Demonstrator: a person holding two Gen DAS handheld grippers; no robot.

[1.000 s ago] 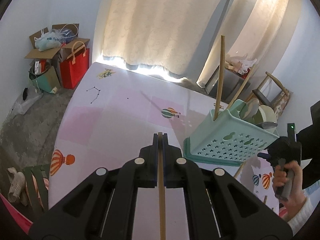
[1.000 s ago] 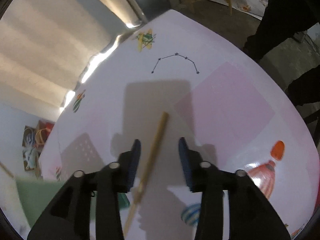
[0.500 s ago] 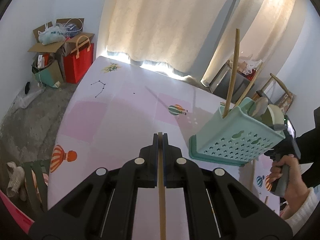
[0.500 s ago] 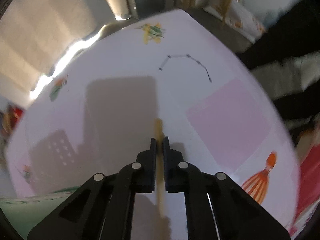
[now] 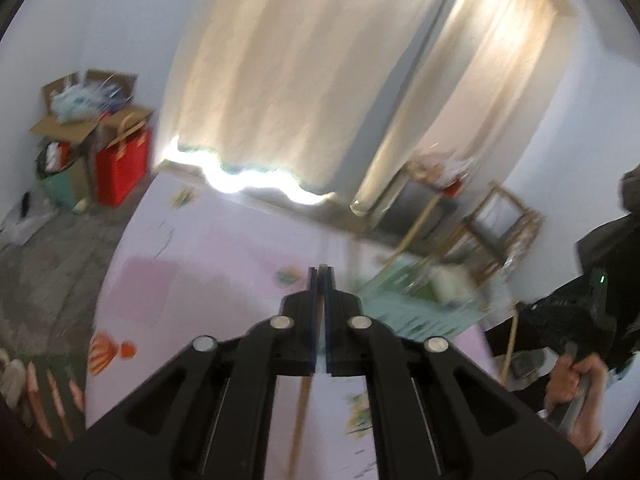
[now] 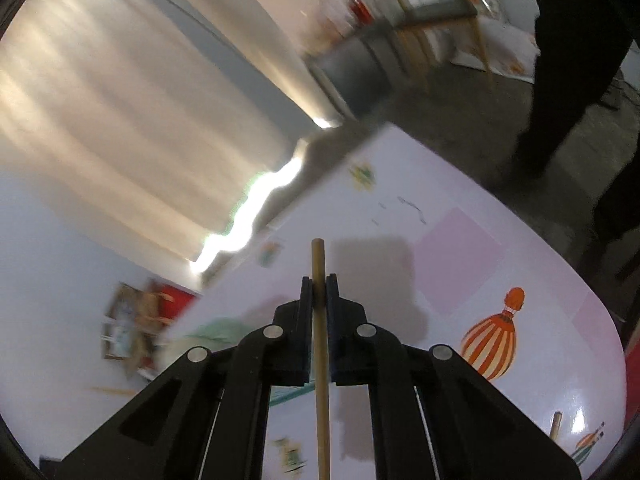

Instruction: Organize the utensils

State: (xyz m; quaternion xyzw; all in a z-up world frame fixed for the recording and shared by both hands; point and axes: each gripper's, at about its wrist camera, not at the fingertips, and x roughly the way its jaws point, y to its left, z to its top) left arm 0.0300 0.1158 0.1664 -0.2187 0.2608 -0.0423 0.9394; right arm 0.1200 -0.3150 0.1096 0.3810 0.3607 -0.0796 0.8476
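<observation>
Left wrist view: my left gripper (image 5: 319, 276) has its jaws pressed together on 1 thin wooden chopstick (image 5: 301, 412), whose shaft runs back from the fingertips toward the camera. Beyond the tips lies the pink table (image 5: 192, 264), printed with hot-air balloons. Near its right side sits the mint green utensil basket (image 5: 404, 308), blurred, with pale utensils and wooden sticks poking out of it. At the far right, the person's right hand (image 5: 576, 384) grips the handle of the other tool.

Right wrist view: my right gripper (image 6: 319, 280) is clamped on a second chopstick (image 6: 321, 360); its jaws have just been closing, and the stick now sits between them, its tip poking a little past the fingertips. Below and to the left, a smear of green (image 6: 216, 328) is probably the basket, too blurred to be sure. Cream curtains (image 6: 132, 92) fill the far background.

I judge both chopsticks to be light, stiff and smooth, so they may swivel or slide in a pinch. Each is held close to 1 end, which leaves a long free length to swing. A hold nearer the middle would steady them, though the present grip suits dropping them upright into the basket.
</observation>
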